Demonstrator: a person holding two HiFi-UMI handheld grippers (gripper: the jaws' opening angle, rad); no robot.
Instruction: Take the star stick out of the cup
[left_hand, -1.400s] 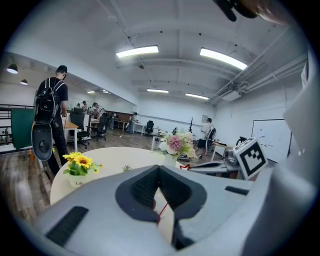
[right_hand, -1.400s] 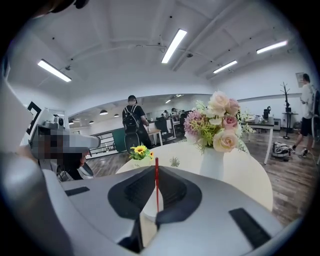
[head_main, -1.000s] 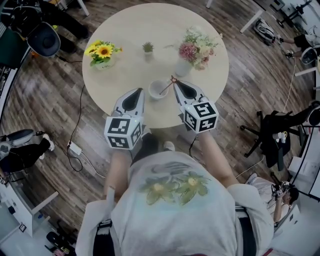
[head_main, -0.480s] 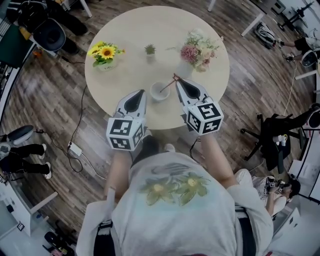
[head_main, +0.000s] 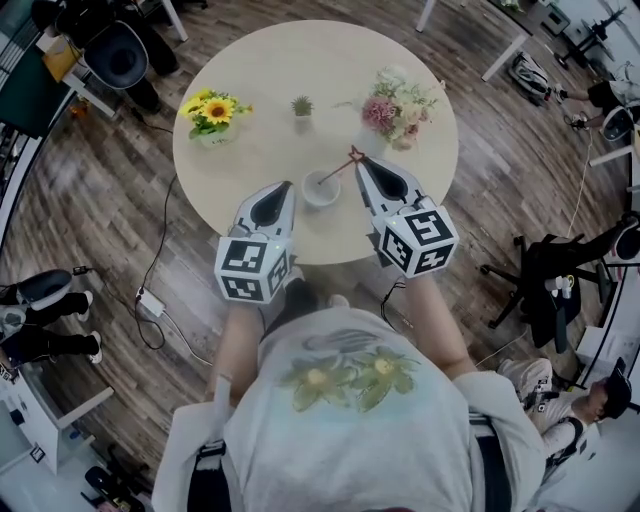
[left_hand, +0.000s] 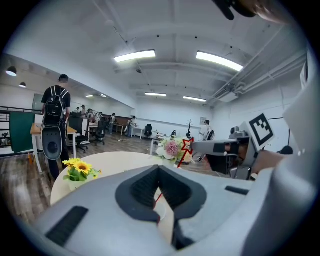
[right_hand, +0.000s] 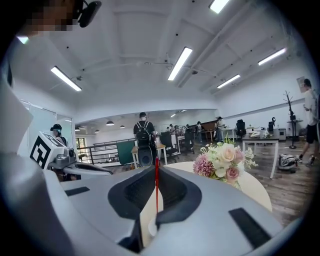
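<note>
While my right gripper (head_main: 358, 162) has its jaws clamped on the star stick (head_main: 337, 171) near its star, its foot in the cup (head_main: 320, 188) on the tabletop (head_main: 250, 80), and my left gripper (head_main: 283, 186) waits beside with jaws closed and empty, a slanted pull may tip the unsteadied cup.

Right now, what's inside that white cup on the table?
One end of the star stick sits in the cup, leaning out to the right gripper, which pinches it. The cup's bottom is too small to make out.
</note>
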